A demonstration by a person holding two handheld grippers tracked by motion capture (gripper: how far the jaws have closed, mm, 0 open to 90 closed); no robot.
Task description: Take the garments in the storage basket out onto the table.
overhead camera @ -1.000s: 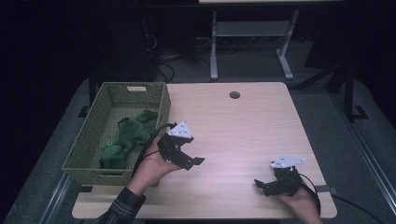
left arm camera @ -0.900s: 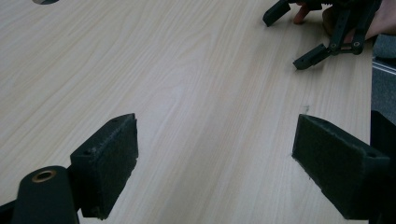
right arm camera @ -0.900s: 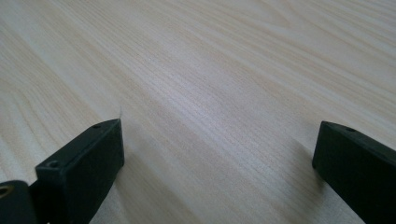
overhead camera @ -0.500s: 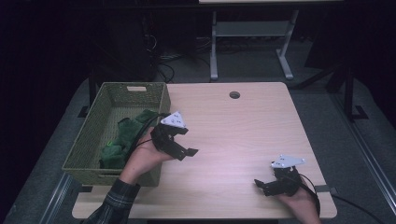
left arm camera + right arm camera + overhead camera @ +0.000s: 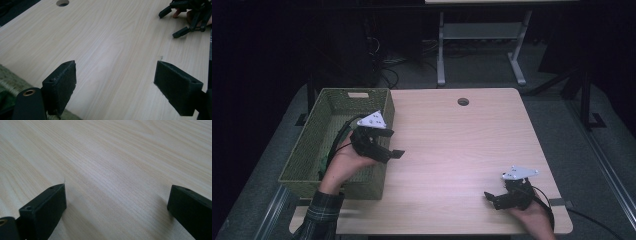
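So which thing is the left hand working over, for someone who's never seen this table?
Start at the pale wooden table and go to its left edge. There sits an olive-green woven basket, rectangular, with a handle slot in its far wall and green cloth inside. It is the lone container on the table, and the left tongs hang open over its right rim.

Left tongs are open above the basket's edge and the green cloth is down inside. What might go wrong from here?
1. The left tongs hang right over the basket rim, jaws wide apart; going down for the green cloth they may catch the woven wall and tip or drag the basket.
2. The left hand and its cable cover most of the cloth in the high view, so the grab would be half blind.
3. The basket overhangs the table edge, so a push may slide it off.
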